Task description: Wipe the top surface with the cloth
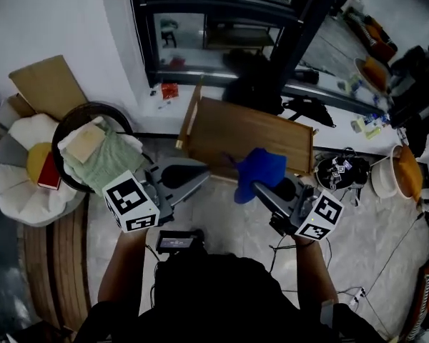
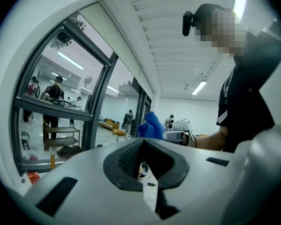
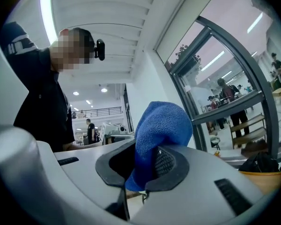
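Observation:
A wooden table top [image 1: 250, 131] lies ahead of me on the tiled floor, bare. My right gripper [image 1: 263, 189] is held above its near edge, shut on a blue cloth [image 1: 259, 168] that bunches up out of the jaws. In the right gripper view the blue cloth [image 3: 159, 125] fills the gap of the right gripper [image 3: 143, 165] and stands above it. My left gripper [image 1: 193, 174] hovers to the left of the cloth, shut with nothing in it. The left gripper view shows the left gripper [image 2: 145, 161] with jaws together, and the blue cloth [image 2: 152, 125] and the right gripper [image 2: 178, 135] beyond.
A round dark basket [image 1: 70, 120] with green fabric stands at the left, beside a white cushion [image 1: 18, 191] and cardboard [image 1: 50, 84]. A black bag [image 1: 254, 84] lies behind the table by the window frame [image 1: 200, 9]. Bowls [image 1: 404, 170] and cables sit at the right.

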The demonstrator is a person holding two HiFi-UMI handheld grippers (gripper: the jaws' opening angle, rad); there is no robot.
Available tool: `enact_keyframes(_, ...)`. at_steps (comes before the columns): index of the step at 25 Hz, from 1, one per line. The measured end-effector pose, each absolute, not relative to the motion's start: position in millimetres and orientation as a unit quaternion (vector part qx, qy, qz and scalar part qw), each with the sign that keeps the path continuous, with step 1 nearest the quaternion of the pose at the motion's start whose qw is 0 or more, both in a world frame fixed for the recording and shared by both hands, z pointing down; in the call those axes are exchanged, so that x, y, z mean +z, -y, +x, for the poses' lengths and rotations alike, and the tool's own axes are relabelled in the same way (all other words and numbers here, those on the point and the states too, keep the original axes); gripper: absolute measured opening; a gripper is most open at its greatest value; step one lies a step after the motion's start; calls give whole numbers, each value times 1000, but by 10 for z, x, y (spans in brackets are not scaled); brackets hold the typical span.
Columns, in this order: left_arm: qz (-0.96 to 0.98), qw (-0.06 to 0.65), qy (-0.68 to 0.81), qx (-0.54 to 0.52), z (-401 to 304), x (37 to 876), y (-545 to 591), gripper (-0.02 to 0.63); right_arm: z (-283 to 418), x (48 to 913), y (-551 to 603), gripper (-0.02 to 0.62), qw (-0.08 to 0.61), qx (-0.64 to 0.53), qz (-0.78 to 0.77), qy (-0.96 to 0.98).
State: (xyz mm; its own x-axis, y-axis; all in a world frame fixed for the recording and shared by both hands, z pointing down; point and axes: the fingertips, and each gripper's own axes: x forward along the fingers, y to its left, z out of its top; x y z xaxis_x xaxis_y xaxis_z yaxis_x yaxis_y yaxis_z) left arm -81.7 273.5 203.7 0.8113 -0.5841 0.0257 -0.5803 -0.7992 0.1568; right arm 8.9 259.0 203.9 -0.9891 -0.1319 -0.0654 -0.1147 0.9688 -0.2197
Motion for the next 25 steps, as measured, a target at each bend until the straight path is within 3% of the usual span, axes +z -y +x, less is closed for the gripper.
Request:
enact_keyframes(15,942,149,300,33,842,2402,-3576,6,1726,2321,-3552,63,67,-175,-49,-981)
enact_keyframes(25,954,140,262,31,863,2350,-3727,6,1530,2196,-3710,63,58,-138,-59,-987)
